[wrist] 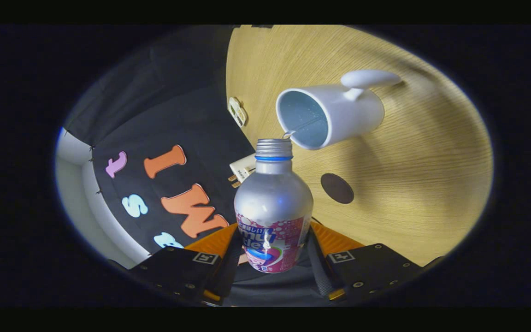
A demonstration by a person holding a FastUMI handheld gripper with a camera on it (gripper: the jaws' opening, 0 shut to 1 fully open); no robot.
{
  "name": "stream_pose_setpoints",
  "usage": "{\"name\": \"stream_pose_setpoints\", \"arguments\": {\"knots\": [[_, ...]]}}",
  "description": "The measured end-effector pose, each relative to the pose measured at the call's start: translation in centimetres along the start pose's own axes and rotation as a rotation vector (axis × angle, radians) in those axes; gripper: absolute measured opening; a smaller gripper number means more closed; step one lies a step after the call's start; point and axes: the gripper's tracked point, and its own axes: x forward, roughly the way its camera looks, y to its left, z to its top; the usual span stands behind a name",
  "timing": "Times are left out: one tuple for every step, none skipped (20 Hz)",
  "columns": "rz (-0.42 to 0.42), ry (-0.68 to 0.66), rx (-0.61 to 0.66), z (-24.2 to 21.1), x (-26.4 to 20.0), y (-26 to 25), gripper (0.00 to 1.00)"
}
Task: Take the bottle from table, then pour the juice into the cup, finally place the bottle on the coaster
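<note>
Your tongs [274, 258] pinch the bottle [273, 210] at its labelled lower body, one finger pressed on each side, low in the centre of the frame. The bottle is silver metal with a pink printed label, a blue ring under the threaded neck, and no cap on. Its mouth points up the frame toward the cup [330, 113].

The view is rolled, so the wooden counter [422, 193] fills the right half of the frame and the booth's black cloth wall [173, 115] fills the left.

The cup is white with a pale blue inside and sits right of centre in the upper part of the frame. Its open mouth faces the bottle and its handle lies on the far side. The bottle's mouth sits just at the cup's near rim. A small glint shows at the lip where the two meet; you cannot tell whether that is liquid.

The coaster [337, 188], a dark round disc, lies flat on the counter just right of the bottle's shoulder, below the cup and apart from both.

Two small pale objects [243, 168] lie at the counter's edge by the cloth, left of the bottle's neck; they are too small to identify.
</note>
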Motion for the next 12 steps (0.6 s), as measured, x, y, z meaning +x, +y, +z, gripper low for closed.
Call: {"name": "stream_pose_setpoints", "arguments": {"knots": [[-0.001, 0.000, 0.002, -0.03, 0.03, -0.07, 0.71], [-0.004, 0.001, 0.005, -0.08, -0.02, -0.14, 0.71], [-0.003, -0.001, 0.006, -0.07, 0.04, -0.19, 0.71], [-0.005, 0.000, 0.008, 0.09, 0.06, -0.25, 0.71], [-0.007, -0.001, 0.010, 0.24, 0.06, -0.41, 0.71], [-0.008, -0.001, 0.014, 0.19, -0.06, -0.36, 0.71], [-0.013, 0.001, 0.018, 0.18, -0.04, -0.42, 0.71], [-0.015, 0.005, 0.020, 0.12, -0.11, -0.34, 0.71], [-0.014, 0.007, 0.021, 0.05, -0.15, -0.31, 0.71], [-0.013, 0.008, 0.022, 0.03, -0.26, -0.35, 0.71], [-0.012, 0.009, 0.026, 0.07, -0.29, -0.35, 0.71], [-0.012, 0.009, 0.032, 0.08, -0.26, -0.31, 0.71]]}}
